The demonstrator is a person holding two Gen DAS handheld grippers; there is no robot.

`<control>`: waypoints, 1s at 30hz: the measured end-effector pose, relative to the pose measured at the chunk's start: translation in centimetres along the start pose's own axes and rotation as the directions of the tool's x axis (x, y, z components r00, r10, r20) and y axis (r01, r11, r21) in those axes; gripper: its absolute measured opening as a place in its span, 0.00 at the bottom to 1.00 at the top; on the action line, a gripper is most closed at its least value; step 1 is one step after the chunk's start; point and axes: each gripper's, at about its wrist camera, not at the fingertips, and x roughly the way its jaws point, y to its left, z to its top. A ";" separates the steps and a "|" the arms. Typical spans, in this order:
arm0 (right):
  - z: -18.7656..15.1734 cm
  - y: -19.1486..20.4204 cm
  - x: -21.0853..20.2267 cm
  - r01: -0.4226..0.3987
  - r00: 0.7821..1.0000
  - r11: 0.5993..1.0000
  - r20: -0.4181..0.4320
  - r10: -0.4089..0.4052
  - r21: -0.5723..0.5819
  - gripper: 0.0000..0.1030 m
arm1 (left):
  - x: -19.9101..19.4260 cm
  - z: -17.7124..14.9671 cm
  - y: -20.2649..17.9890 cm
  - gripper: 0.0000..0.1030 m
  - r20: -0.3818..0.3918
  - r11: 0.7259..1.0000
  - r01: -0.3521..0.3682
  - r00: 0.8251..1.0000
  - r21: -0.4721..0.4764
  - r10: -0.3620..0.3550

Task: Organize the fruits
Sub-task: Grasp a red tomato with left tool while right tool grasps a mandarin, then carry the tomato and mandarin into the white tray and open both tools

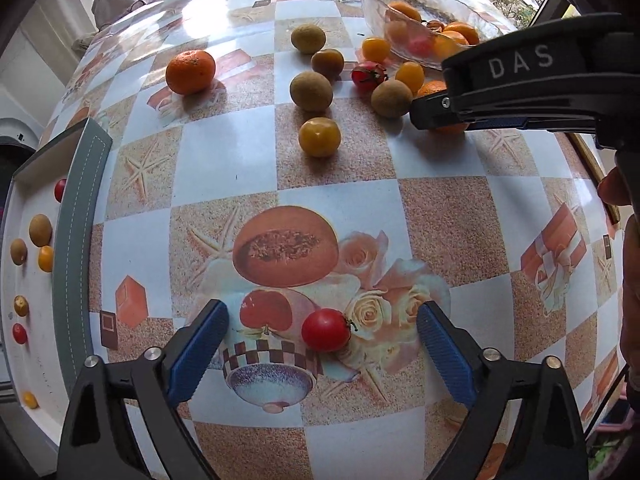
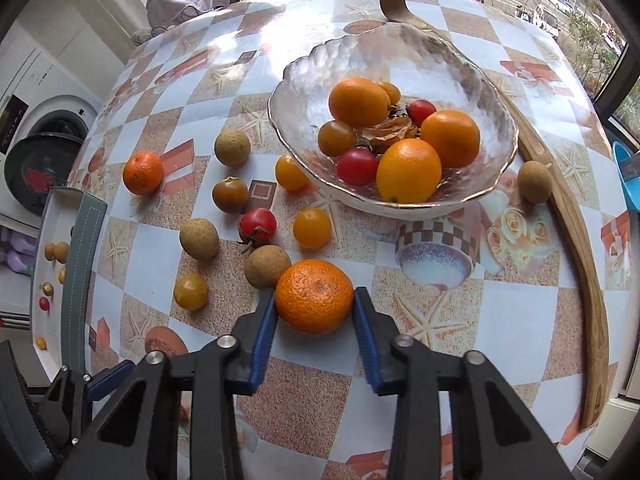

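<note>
While the tray [image 1: 76, 240] at the worktop's [image 1: 224, 160] left edge holds seven small fruits (two red tomatoes, two longans, three yellowish ones), most of the sorting is not yet done.

Your left gripper [image 1: 322, 344] has its fingers spread wide and grips nothing. The red tomato [image 1: 326, 330] sits on the worktop between them, nearer the right finger and apart from both. If that finger arrives first, I'd expect the round fruit to roll away instead of being caught. A hard squeeze could split its skin.

Across the middle of the worktop I count, loose: two mandarins, four longans, three yellow tomatoes, one brownish tomato and two red ones, including the one in front of you.

Your right gripper [image 2: 314, 320] has narrowed onto the near mandarin [image 2: 314, 296], pads pressed against both sides, with the fruit apparently resting on the worktop. Only the fingertips reach it, so it may slip forward when lifted. A longan [image 2: 267, 266] lies just beside the left finger and could be nudged into its neighbours.

Toward the far right corner, the glass bowl [image 2: 280, 120] carries three large oranges, one smaller orange fruit, one yellow-brown tomato, two red tomatoes and a dried husk. Anything dropped in from high up could bounce out over its low rim.
</note>
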 end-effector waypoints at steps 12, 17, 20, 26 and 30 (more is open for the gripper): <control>-1.9 -1.2 -2.1 -0.031 0.999 0.999 0.010 0.031 0.039 0.39 | -3.0 -0.3 1.6 0.22 0.030 0.987 0.152 0.988 -0.049 -0.151; -3.2 -1.0 -3.0 -0.052 0.999 0.997 0.002 0.052 0.060 0.39 | -5.1 -0.3 3.5 0.22 0.059 0.980 0.185 0.982 -0.072 -0.181; -3.6 0.1 -3.4 -0.060 0.998 0.997 -0.002 0.060 0.049 0.39 | -6.1 -0.5 4.9 0.22 0.081 0.979 0.186 0.981 -0.083 -0.179; -3.4 3.7 -3.9 -0.092 0.996 0.996 -0.008 0.092 0.005 0.39 | -8.1 -1.9 8.9 0.22 0.125 0.976 0.174 0.979 -0.131 -0.158; -3.0 7.0 -3.8 -0.115 0.993 0.992 -0.019 0.115 -0.049 0.39 | -8.7 -2.9 11.9 0.22 0.142 0.973 0.148 0.982 -0.177 -0.124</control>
